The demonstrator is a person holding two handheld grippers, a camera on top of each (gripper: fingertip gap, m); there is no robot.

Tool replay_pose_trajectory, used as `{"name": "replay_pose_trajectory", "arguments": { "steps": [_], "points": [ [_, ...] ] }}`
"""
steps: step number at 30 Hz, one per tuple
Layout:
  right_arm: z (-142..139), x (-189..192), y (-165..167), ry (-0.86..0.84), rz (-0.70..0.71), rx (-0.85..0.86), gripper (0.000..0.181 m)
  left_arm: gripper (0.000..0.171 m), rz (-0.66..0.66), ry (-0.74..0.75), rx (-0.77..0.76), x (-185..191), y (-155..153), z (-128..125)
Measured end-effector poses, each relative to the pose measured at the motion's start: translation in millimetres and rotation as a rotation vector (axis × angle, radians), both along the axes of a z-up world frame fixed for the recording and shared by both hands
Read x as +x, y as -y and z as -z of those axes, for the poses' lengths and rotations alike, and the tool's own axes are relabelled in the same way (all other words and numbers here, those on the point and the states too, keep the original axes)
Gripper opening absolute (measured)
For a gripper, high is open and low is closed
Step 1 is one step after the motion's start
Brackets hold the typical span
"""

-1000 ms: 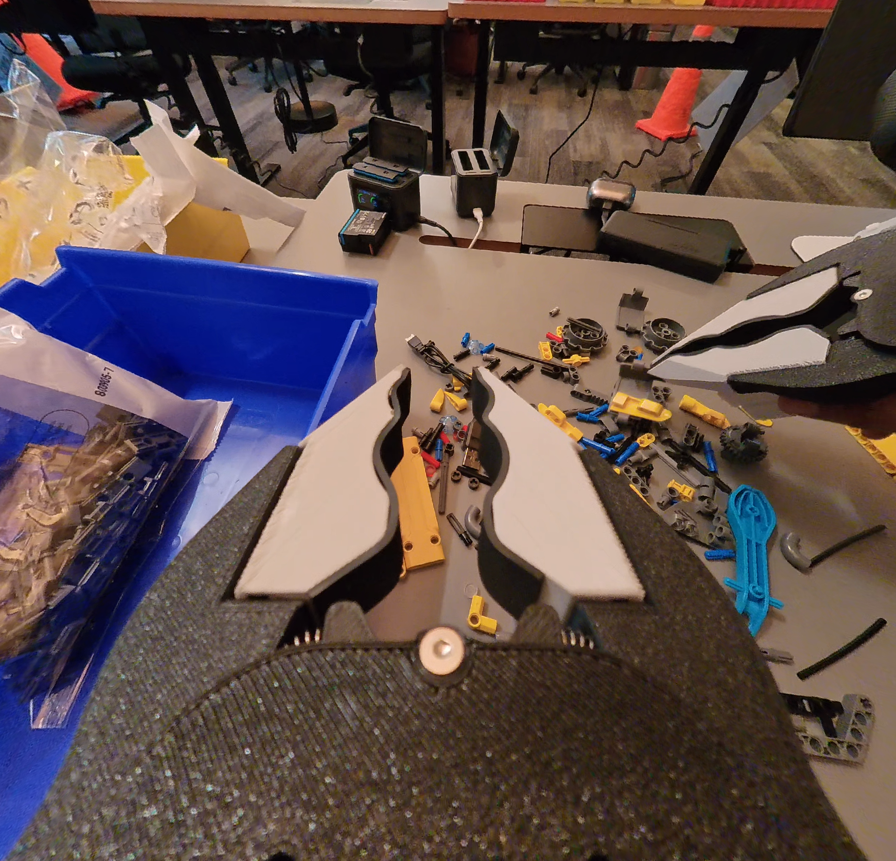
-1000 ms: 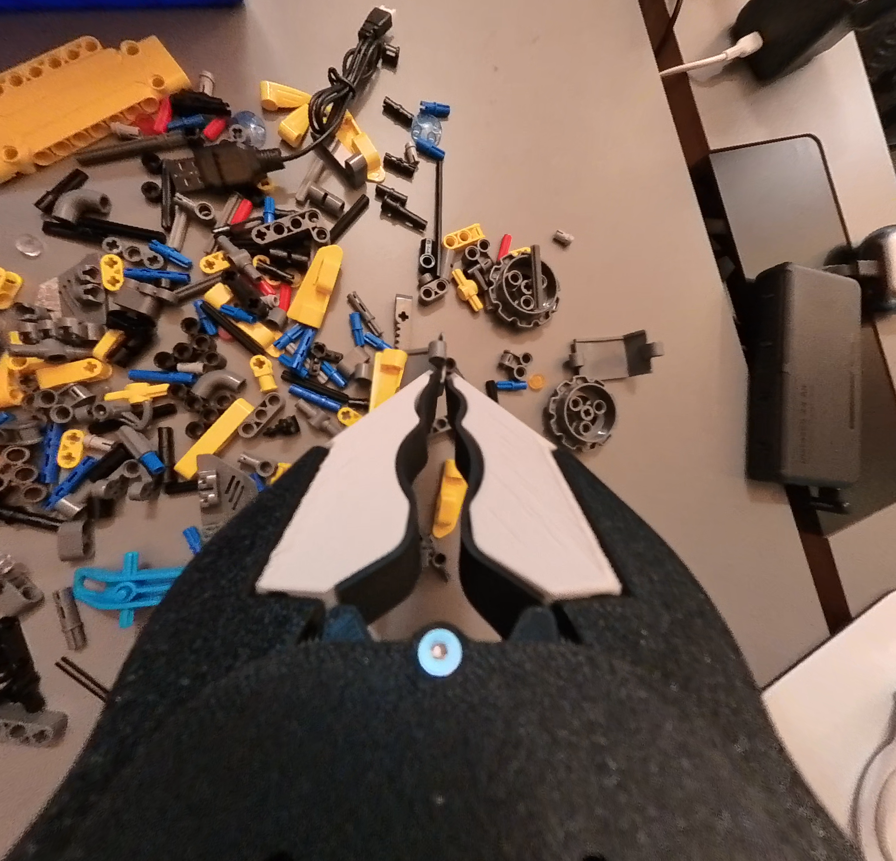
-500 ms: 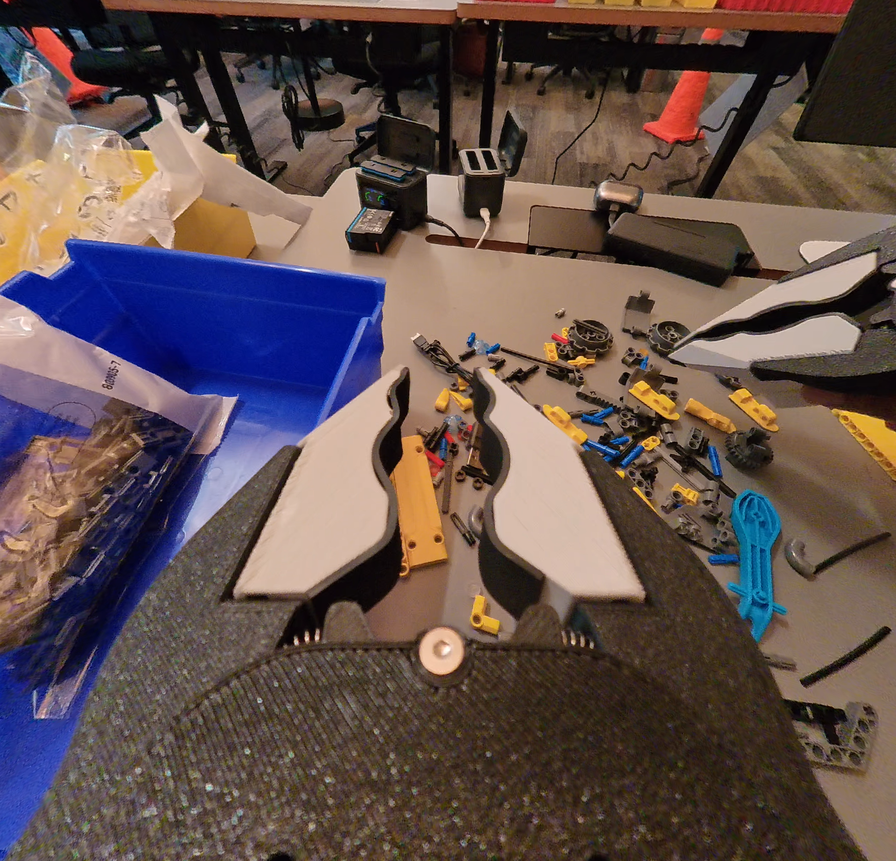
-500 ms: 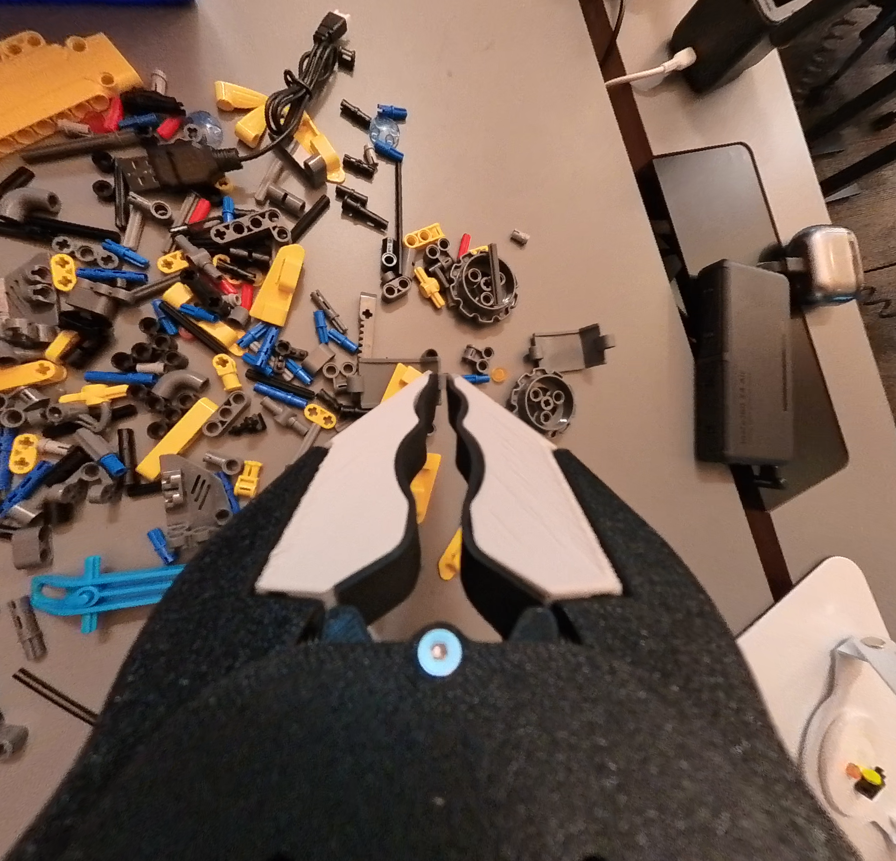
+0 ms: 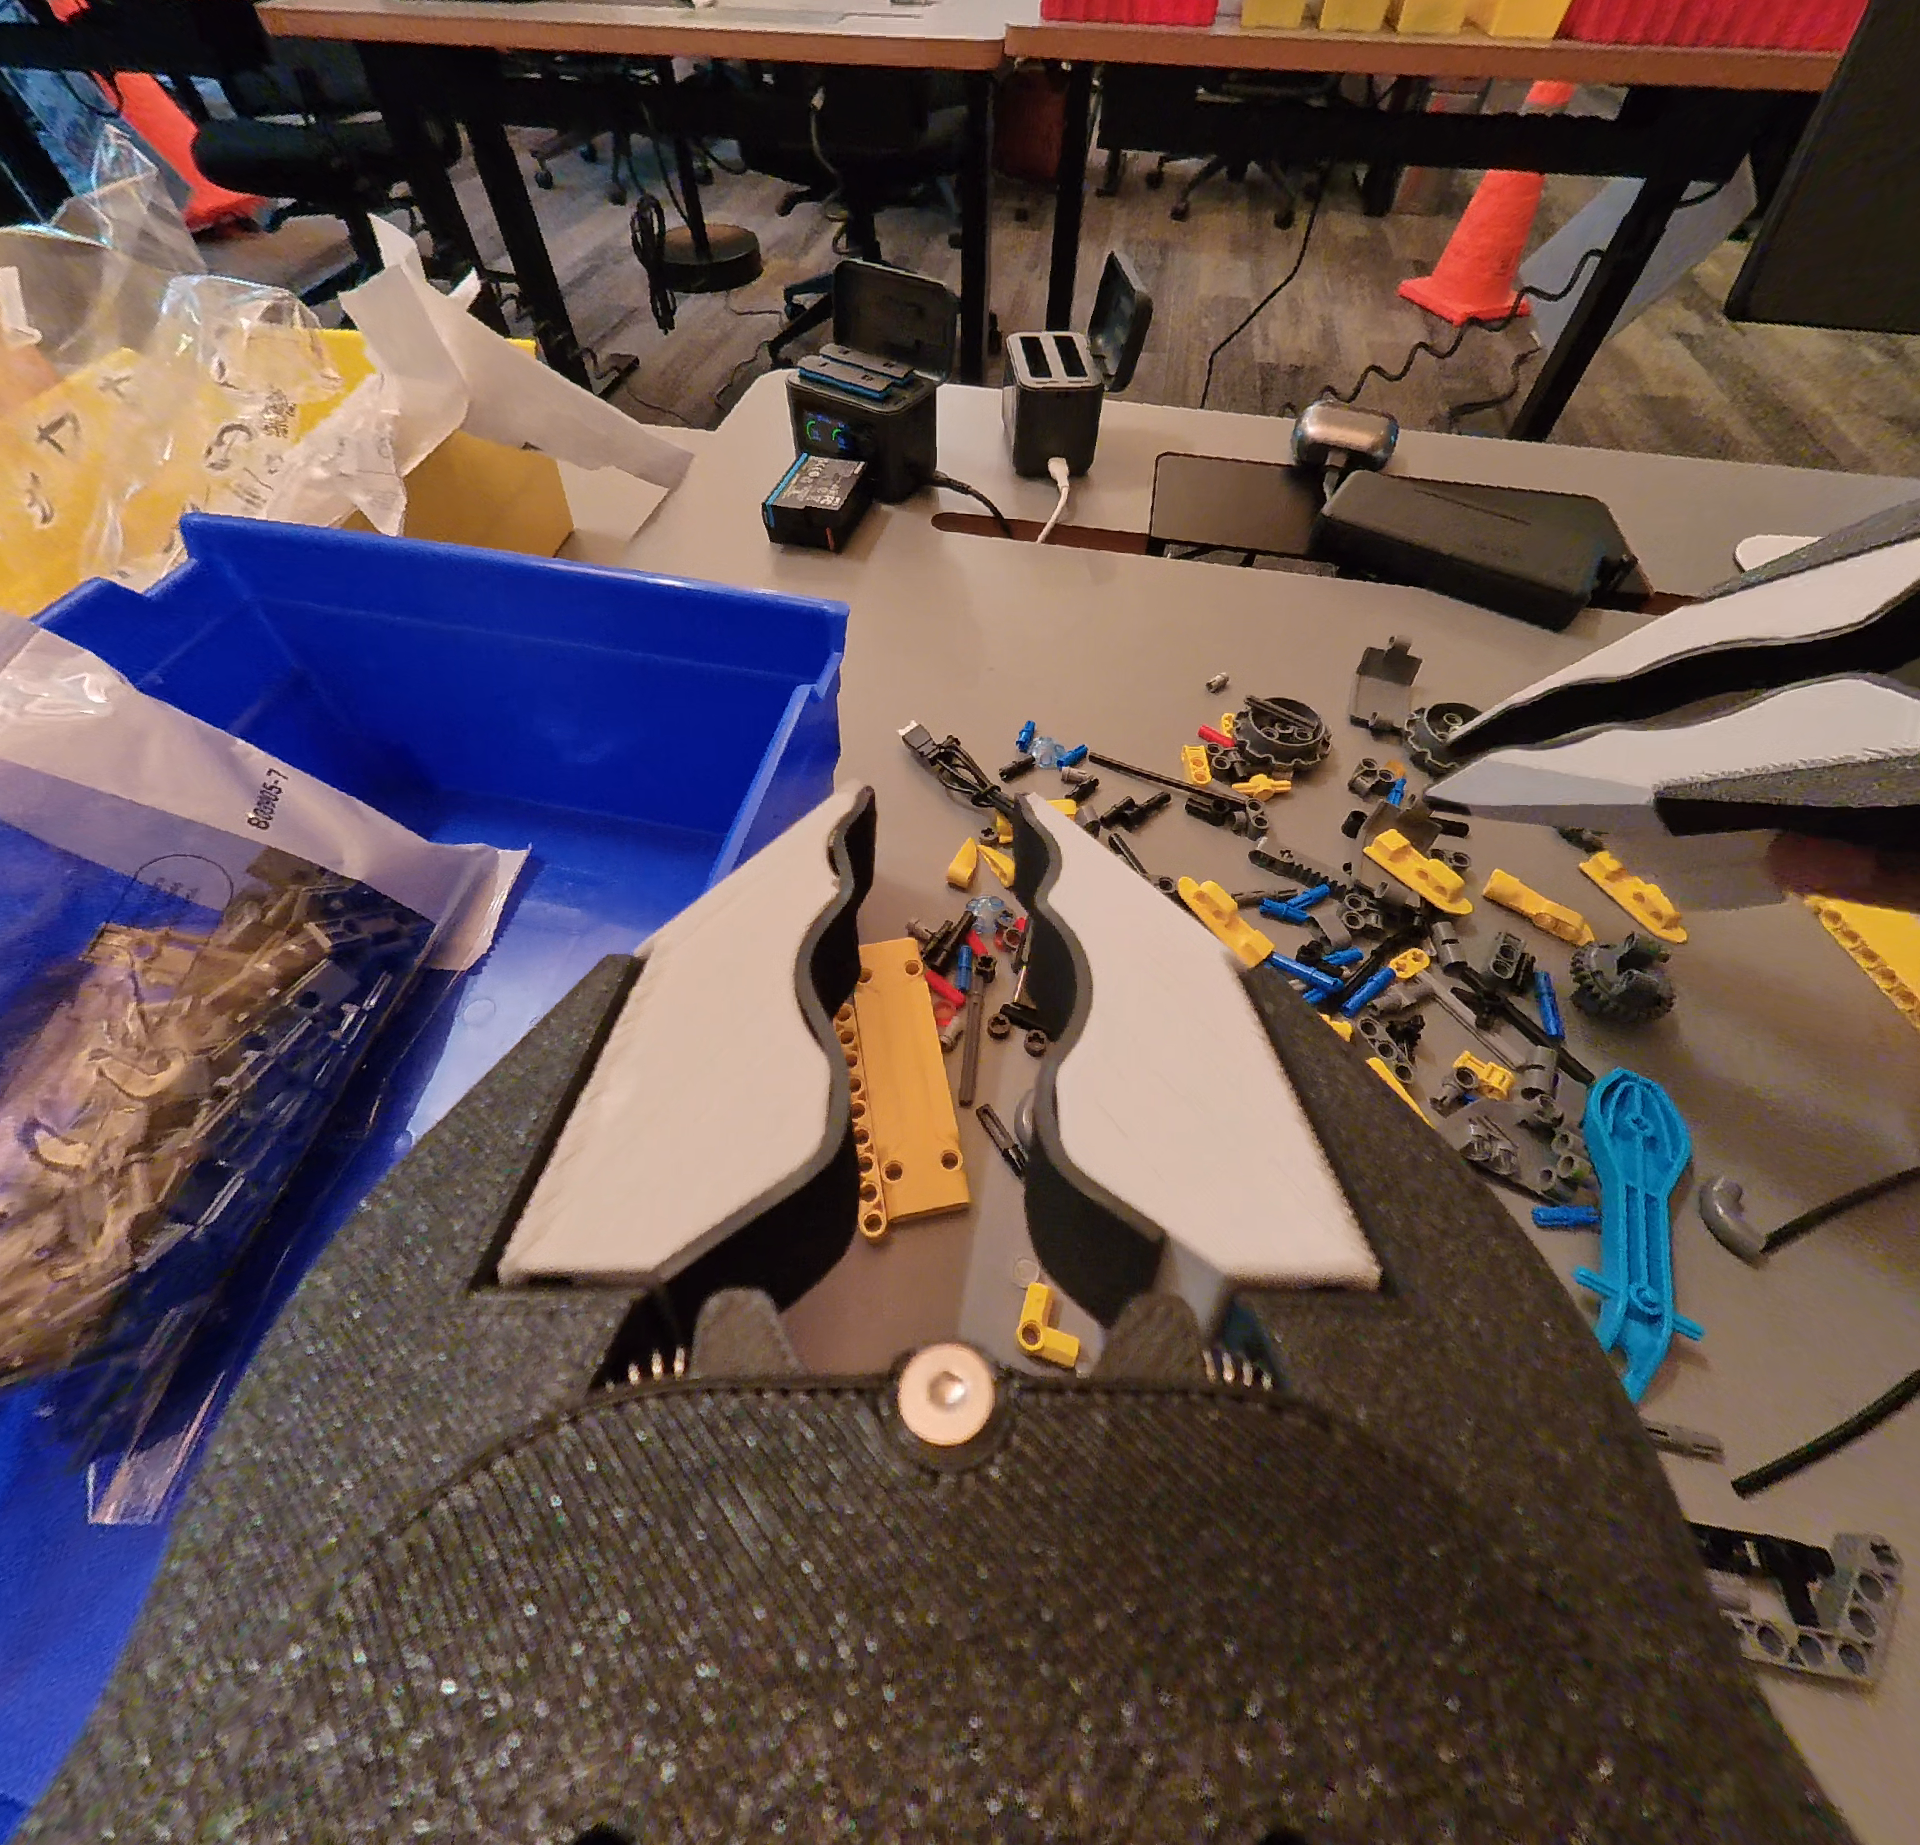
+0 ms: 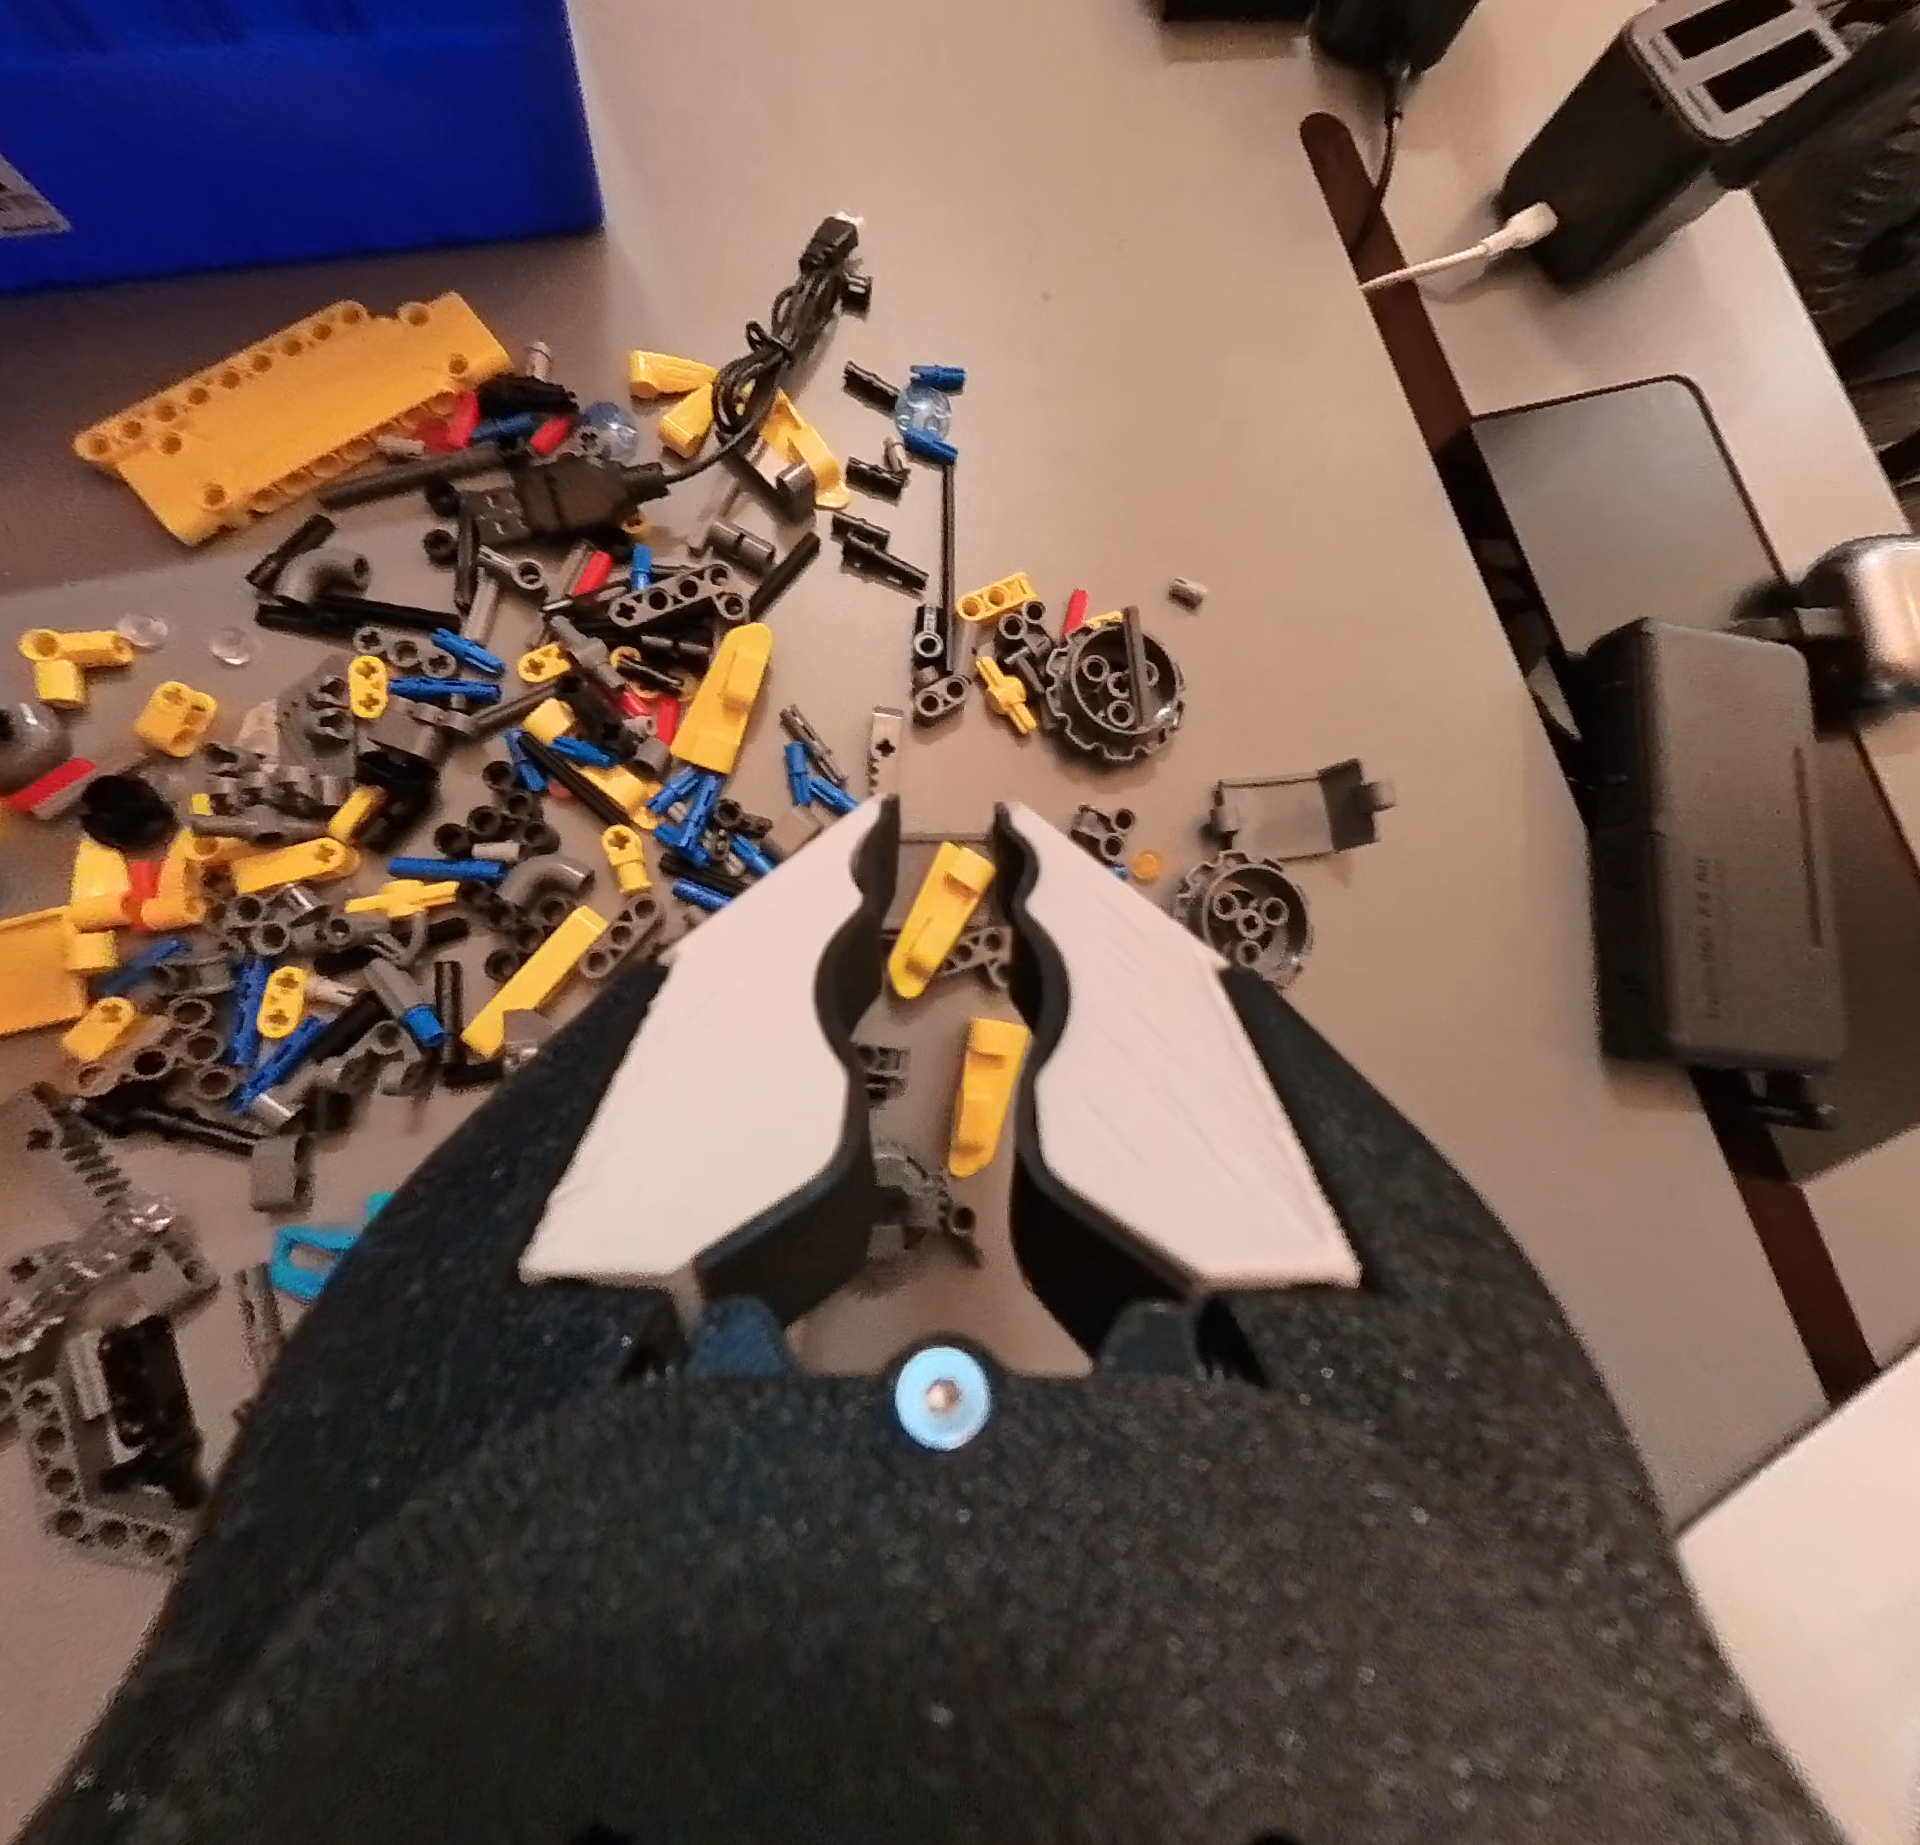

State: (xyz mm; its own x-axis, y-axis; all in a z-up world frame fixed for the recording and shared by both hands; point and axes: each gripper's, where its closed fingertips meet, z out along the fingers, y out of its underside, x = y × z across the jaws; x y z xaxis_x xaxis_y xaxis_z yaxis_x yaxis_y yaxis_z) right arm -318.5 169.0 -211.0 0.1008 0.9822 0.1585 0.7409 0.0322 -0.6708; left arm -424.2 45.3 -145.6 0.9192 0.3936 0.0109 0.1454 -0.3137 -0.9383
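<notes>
A blue bin (image 5: 499,673) holding a bagged parts packet (image 5: 187,1047) stands beside scattered plastic building pieces (image 6: 540,756) on the grey table (image 6: 1091,341).

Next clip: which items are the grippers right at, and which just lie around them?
At the grippers:
left gripper, open, over yellow holed plate
right gripper, open, over yellow curved piece

Around:
blue bin, bag of parts, blue long piece, battery charger, gray table

- Left gripper (image 5: 945,808): jaws parted, empty, raised over the grey table (image 5: 1039,632) beside the blue bin (image 5: 499,694); a yellow holed plate (image 5: 904,1099) lay flat beneath it.
- Right gripper (image 6: 943,808): jaws slightly parted, holding nothing, poised above a yellow curved piece (image 6: 940,912) at the edge of the scattered building-toy parts (image 6: 582,735).
</notes>
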Motion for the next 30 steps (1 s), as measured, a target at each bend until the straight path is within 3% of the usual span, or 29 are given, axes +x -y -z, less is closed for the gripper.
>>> {"name": "replay_pose_trajectory", "arguments": {
  "steps": [10,18,23,26,30],
  "points": [
    [10.9,-22.4,42.5,-0.034,-0.14,-0.081,0.019,0.025,0.021,0.007,-0.008,3.7,-2.7,2.1],
    [38.6,-37.0,72.0,0.033,-0.233,-0.102,0.023,0.027,0.035,0.007,-0.013,6.6,-4.6,2.8],
    [48.6,-44.7,77.3,0.054,-0.25,-0.117,0.024,0.027,0.039,0.004,-0.011,7.6,-5.1,1.9],
    [48.1,-44.0,73.8,0.059,-0.235,-0.117,0.01,0.028,0.04,0.005,-0.014,7.5,-5.0,2.5],
    [38.9,-39.6,60.2,0.034,-0.194,-0.111,0.009,0.028,0.041,0.008,-0.006,7.4,-4.5,1.3]
  ]
}}
